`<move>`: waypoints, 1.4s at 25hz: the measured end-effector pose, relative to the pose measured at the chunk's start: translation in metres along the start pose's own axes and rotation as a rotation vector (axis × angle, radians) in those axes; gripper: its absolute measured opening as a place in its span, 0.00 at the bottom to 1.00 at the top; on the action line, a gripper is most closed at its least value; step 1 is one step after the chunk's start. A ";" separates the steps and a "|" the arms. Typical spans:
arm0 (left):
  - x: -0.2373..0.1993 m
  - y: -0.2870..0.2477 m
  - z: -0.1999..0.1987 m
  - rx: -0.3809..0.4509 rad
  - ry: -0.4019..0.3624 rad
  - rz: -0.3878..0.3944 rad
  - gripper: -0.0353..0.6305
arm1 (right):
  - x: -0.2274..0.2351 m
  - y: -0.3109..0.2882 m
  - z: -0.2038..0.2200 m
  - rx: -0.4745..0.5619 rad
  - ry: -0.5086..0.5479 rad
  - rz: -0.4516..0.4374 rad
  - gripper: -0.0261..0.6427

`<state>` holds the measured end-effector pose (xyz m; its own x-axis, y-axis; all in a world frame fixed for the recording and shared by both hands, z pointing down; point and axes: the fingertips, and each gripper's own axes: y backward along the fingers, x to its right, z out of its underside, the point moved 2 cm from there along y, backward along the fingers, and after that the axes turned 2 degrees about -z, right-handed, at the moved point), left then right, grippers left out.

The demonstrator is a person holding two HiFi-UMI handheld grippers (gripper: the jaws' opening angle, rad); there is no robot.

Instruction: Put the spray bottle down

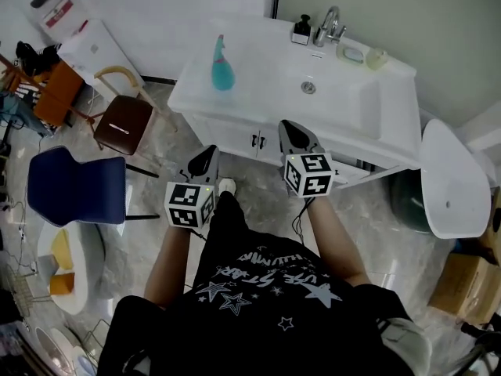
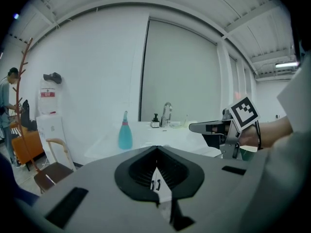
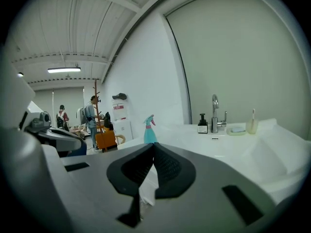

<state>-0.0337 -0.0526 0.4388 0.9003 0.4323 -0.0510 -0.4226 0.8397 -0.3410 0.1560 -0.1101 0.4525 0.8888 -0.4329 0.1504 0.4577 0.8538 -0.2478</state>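
A teal spray bottle [image 1: 222,65] stands upright on the left part of the white vanity counter [image 1: 258,61], with nothing holding it. It also shows in the left gripper view [image 2: 125,136] and in the right gripper view [image 3: 149,131], well ahead of the jaws. My left gripper [image 1: 205,157] [image 2: 156,152] hangs in front of the cabinet, tips together and empty. My right gripper [image 1: 292,129] [image 3: 153,147] is beside it, closer to the counter edge, shut with nothing between its fingers. Both stay clear of the bottle.
The sink basin [image 1: 313,92] with a faucet [image 1: 330,26] and a soap dispenser [image 1: 302,30] fills the counter's right half. A brown chair [image 1: 124,124] and a blue chair [image 1: 77,190] stand to the left. A white rounded fixture [image 1: 454,178] sits at the right. A person [image 3: 92,115] stands far back.
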 end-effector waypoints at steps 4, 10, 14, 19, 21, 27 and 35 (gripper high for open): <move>0.038 0.028 0.023 -0.038 0.010 0.009 0.08 | 0.008 0.051 0.016 -0.002 -0.020 0.011 0.06; 0.074 0.061 0.052 -0.092 0.020 0.013 0.08 | 0.013 0.100 0.038 -0.018 -0.039 0.017 0.06; 0.083 0.070 0.057 -0.099 0.019 0.021 0.08 | 0.016 0.115 0.043 -0.013 -0.039 0.023 0.06; 0.089 0.072 0.057 -0.091 0.018 0.031 0.08 | 0.016 0.122 0.049 -0.015 -0.044 0.022 0.06; 0.093 0.076 0.061 -0.094 0.023 0.045 0.08 | 0.014 0.128 0.053 -0.020 -0.046 0.027 0.06; 0.099 0.114 0.076 -0.098 0.044 0.079 0.08 | -0.006 0.157 0.061 -0.030 -0.047 0.071 0.06; 0.078 0.205 0.098 -0.066 0.061 0.074 0.08 | -0.101 0.210 0.069 -0.013 0.018 0.064 0.06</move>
<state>-0.0605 0.1858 0.4571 0.8722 0.4702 -0.1347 -0.4824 0.7818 -0.3951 0.1609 0.1327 0.4519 0.9164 -0.3829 0.1164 0.4002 0.8762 -0.2685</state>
